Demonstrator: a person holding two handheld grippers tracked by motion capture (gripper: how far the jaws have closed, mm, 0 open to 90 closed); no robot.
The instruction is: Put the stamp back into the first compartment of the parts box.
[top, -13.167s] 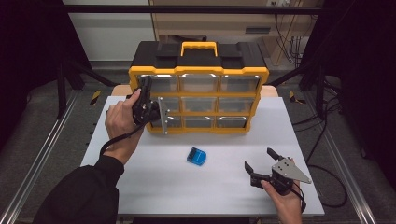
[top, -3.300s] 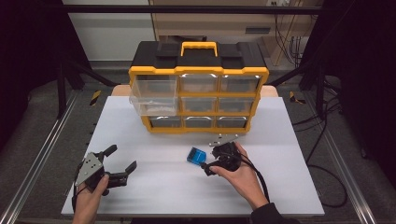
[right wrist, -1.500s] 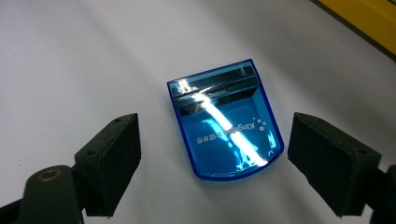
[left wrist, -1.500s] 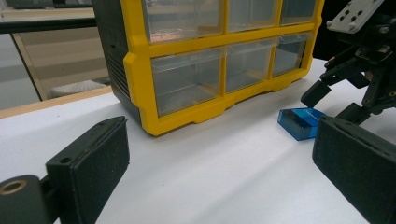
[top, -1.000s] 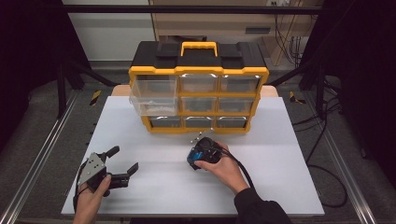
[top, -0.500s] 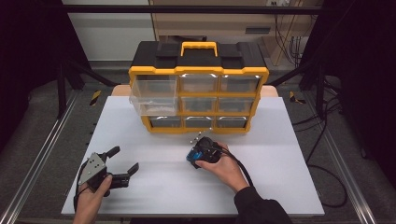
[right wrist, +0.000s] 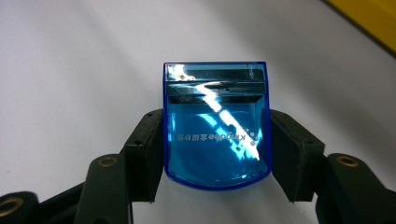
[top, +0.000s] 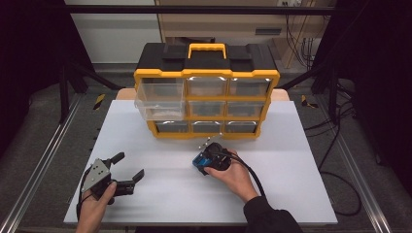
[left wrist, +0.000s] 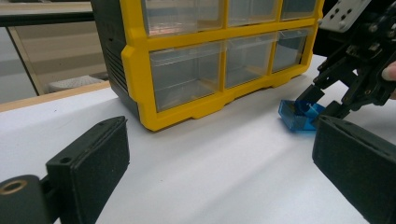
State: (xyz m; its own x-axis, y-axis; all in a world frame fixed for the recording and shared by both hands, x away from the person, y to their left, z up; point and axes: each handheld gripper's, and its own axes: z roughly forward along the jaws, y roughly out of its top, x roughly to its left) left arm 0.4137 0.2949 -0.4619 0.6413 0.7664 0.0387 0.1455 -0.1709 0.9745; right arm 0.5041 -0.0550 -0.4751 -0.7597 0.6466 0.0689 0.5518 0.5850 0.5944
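Observation:
A small clear blue plastic box (right wrist: 217,140) with a printed lid lies on the white table (top: 291,145), in front of the organizer. My right gripper (right wrist: 217,156) is shut on it, one black pad pressed to each side. In the high view the right gripper (top: 203,160) covers most of the blue box (top: 197,163). In the left gripper view the blue box (left wrist: 299,114) rests on the table between the right gripper's (left wrist: 322,103) jaws. My left gripper (top: 130,165) lies at the front left of the table, open and holding nothing, its jaws (left wrist: 224,158) wide apart.
A yellow and black drawer organizer (top: 206,77) stands at the back middle of the table, with clear drawers in three rows. Its top-left drawer (top: 159,99) sticks out towards me. The organizer's near corner (left wrist: 140,65) is close ahead of the left gripper.
The left gripper left the organizer's drawer and came to the front left. The right gripper moved left onto the blue box and closed on it. Over the last second, almost nothing moved.

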